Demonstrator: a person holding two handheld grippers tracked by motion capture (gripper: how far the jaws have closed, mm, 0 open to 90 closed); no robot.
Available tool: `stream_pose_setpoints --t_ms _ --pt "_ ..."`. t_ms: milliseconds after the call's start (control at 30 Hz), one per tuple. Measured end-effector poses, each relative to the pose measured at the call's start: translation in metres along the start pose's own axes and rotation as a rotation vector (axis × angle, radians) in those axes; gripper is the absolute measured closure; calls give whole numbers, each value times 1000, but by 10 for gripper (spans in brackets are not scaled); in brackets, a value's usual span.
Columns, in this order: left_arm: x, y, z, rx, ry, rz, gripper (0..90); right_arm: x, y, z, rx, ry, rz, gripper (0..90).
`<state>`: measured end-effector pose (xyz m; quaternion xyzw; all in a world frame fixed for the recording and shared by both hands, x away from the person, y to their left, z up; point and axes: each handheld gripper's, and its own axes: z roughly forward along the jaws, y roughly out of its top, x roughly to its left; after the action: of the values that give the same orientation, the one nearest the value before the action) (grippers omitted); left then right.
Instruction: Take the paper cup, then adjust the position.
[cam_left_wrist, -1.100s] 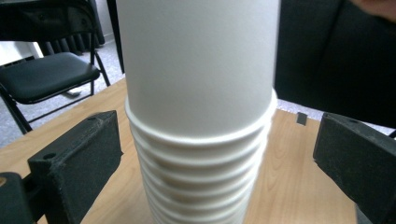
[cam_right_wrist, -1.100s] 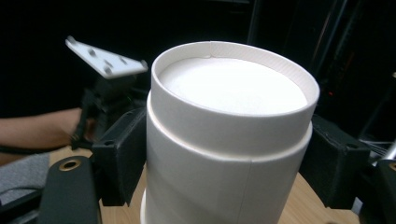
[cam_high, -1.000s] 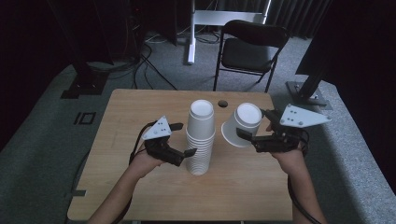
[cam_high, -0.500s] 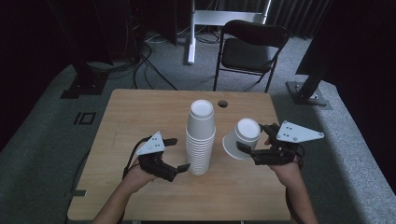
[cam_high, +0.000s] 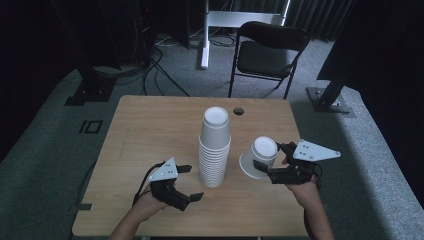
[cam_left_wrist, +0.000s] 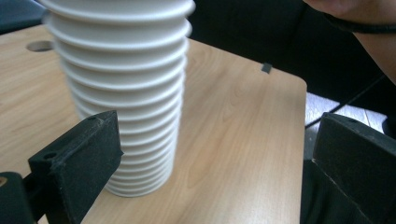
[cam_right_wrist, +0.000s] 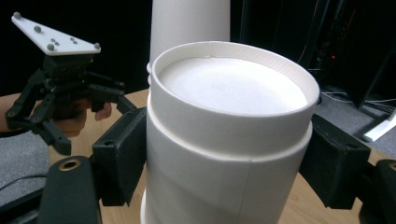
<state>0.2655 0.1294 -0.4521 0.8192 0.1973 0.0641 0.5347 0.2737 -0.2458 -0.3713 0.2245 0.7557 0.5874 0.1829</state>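
A tall stack of upside-down white paper cups (cam_high: 215, 150) stands in the middle of the wooden table (cam_high: 150, 130). My right gripper (cam_high: 270, 159) is shut on one single white cup (cam_high: 258, 157), held base-up and tilted, just right of the stack and low over the table. In the right gripper view that cup (cam_right_wrist: 229, 140) sits between both jaws, with the stack (cam_right_wrist: 189, 23) behind it. My left gripper (cam_high: 189, 182) is open and holds nothing, a little left of the stack's foot. In the left gripper view the stack (cam_left_wrist: 126, 102) rises beyond the spread jaws.
A round cable hole (cam_high: 238, 110) lies in the table behind the stack. A black folding chair (cam_high: 267, 55) stands beyond the far edge. Cables and stand feet (cam_high: 87, 92) lie on the grey floor. My left gripper (cam_right_wrist: 60, 102) shows far left in the right gripper view.
Both grippers have drawn back toward the person. The right one brought the single cup down from beside the stack's top. The left one moved back from the stack.
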Motion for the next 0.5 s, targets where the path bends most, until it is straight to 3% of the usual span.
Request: stream_pose_setpoints --t_ms 167,500 --pt "-6 -1 6 11 -24 9 15 2 -5 -2 8 -4 -1 229" --pt "-29 -6 33 50 -108 28 24 10 -21 -9 1 2 16 229"
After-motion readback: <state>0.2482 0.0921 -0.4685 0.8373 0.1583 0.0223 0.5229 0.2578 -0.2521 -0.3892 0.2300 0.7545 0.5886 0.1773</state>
